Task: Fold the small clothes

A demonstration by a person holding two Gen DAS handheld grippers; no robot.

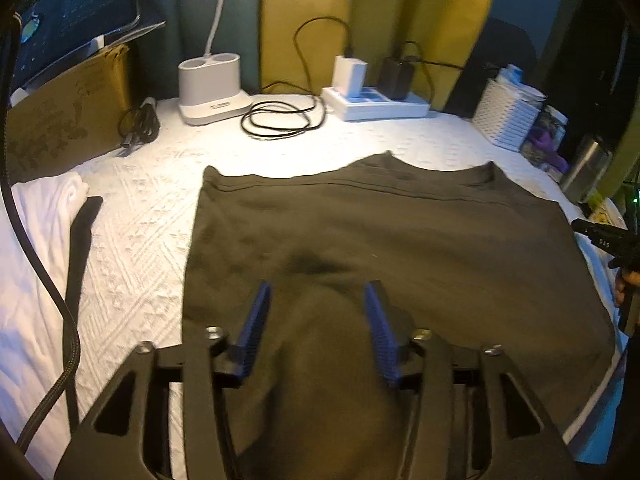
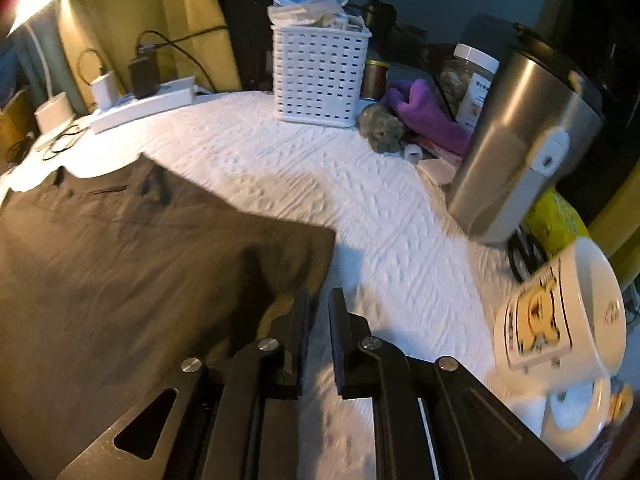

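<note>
A: Where is the shirt?
B: It lies flat on the white quilt, its collar toward twelve o'clock in the left wrist view. A folded white cloth sits at nine o'clock.

A: And the left gripper?
B: Its blue pads stand wide apart above the shirt's near edge, gripping nothing.

A: The right gripper?
B: Its jaws show a narrow gap, just beside the shirt's corner, with only quilt visible between them. A steel tumbler stands at two o'clock, a mug at three, a white basket at twelve.
</note>
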